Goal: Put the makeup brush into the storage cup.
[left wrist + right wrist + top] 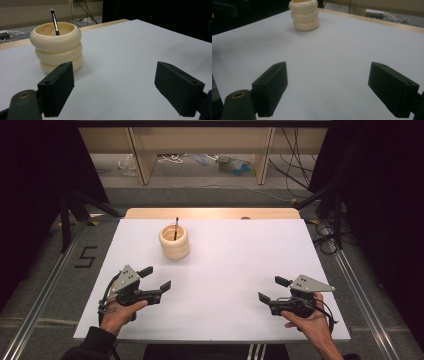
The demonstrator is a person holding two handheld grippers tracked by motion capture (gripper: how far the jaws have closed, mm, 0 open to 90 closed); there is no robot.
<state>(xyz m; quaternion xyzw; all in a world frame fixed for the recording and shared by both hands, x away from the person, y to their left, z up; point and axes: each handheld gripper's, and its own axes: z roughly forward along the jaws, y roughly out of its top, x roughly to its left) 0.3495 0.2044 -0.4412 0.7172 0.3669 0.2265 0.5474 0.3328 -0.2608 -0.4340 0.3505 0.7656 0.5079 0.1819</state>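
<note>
Cream ringed holder (174, 241) stood upright on white table (240, 265), dark brush (176, 227) kept inside, left gripper (156, 278) and right gripper (270, 289) held with jaws spread wide, nothing gripped, both well apart from holder

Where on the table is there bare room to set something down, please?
Most of the white table is bare: the middle stretch between the left gripper and right gripper, and the whole far right half. Only the far left-centre is taken, by the cream ringed holder with a brush.
</note>
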